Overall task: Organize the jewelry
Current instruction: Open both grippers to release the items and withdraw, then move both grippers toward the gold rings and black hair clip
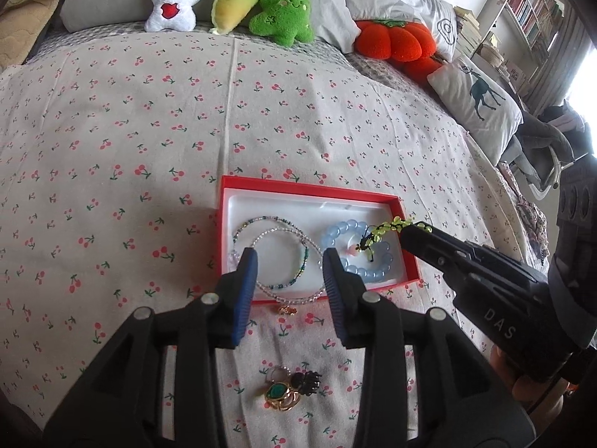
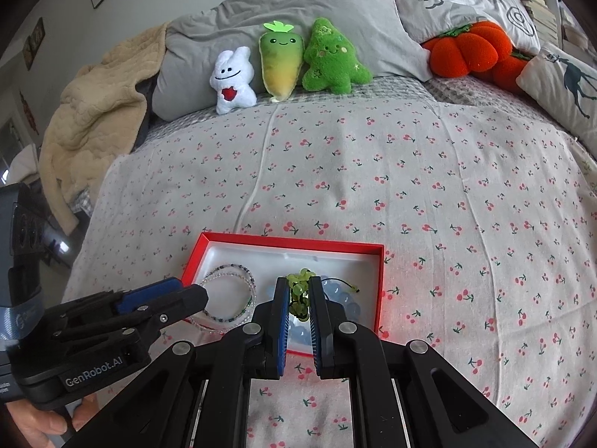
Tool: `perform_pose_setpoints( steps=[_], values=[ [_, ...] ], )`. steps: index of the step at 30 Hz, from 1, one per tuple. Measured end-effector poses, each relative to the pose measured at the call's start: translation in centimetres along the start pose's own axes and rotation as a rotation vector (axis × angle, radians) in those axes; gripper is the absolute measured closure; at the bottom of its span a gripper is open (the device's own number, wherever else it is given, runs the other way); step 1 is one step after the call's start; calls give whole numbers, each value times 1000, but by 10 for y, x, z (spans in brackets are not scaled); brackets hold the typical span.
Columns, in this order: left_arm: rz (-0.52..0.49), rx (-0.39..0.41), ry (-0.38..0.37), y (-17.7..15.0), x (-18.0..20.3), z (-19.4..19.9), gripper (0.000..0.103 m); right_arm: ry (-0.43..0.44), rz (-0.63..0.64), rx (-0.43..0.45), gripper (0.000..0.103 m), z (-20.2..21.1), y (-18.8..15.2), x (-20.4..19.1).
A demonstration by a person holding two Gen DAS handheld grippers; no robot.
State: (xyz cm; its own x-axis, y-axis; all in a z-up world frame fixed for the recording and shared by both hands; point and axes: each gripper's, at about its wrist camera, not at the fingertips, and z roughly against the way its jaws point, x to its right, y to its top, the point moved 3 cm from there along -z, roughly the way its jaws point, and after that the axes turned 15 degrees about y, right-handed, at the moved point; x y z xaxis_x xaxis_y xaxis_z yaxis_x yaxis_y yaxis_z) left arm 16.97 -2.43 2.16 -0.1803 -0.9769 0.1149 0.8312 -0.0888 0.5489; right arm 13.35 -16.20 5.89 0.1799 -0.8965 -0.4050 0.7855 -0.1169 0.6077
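On the bed (image 1: pixel 149 130), over a cherry-print sheet, sits a red box (image 1: pixel 309 188) with a white lining, open-topped, near the foot end.

Contents of the box: two thin beaded necklaces (image 1: pixel 283 257) coiled at its left half, one loop spilling over the near rim with a small gold clasp lying on the sheet; a pale blue bead bracelet (image 1: pixel 377 268) at its right half.

Right tongs (image 2: pixel 299 293): nearly closed, pads pinching a green bead bracelet (image 2: pixel 298 280) with black cord, held above the blue bracelet at the right part of the box. In the left wrist view the green beads (image 1: pixel 388 228) dangle from the tong tips over that same spot.

Left tongs (image 1: pixel 289 265): spread wide, gripping nothing, poised over the near edge of the box above the necklaces.

Loose on the sheet, nearer than the box: a small cluster (image 1: pixel 289 388) of what appears to be a ring with a green stone, gold pieces and a black clip; details are hard to make out.

Along the headboard end: a white plush (image 2: pixel 233 80), a carrot-shaped plush (image 2: pixel 280 61), a green tree plush (image 2: pixel 332 59), an orange pumpkin cushion (image 2: pixel 466 52), grey pillows (image 2: pixel 298 0).
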Motion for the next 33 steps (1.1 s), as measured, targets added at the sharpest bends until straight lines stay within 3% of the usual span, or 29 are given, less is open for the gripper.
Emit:
perform_pose_setpoints(
  steps=[4, 8, 12, 14, 16, 17, 25, 30, 33],
  values=[
    [2, -12, 35, -5, -5, 2, 59, -13, -9, -18, 92, -4, -1, 5],
    [-6, -6, 104, -13, -8, 7, 38, -12, -18, -30, 89, -2, 0, 7],
    [-33, -13, 156, -26, -8, 14, 26, 10, -17, -67, 82, 0, -4, 6],
    [-55, -16, 187, -33, -8, 16, 25, 10, -16, -73, 72, 3, -8, 6],
    [-75, -21, 211, -41, -7, 19, 23, 18, -22, -55, 34, 9, -10, 5],
    [-83, -24, 221, -45, -8, 20, 23, 24, -23, -37, 30, 13, -11, 4],
    [-66, -48, 255, -71, -15, 29, 19, 18, 23, -60, 27, 31, -28, -13],
    [-59, -39, 255, -87, -15, 35, 8, 12, 57, -81, 22, 41, -47, -23],
    [-80, -38, 271, -97, -13, 36, 6, 8, 69, -93, 20, 46, -59, -27]
  ],
)
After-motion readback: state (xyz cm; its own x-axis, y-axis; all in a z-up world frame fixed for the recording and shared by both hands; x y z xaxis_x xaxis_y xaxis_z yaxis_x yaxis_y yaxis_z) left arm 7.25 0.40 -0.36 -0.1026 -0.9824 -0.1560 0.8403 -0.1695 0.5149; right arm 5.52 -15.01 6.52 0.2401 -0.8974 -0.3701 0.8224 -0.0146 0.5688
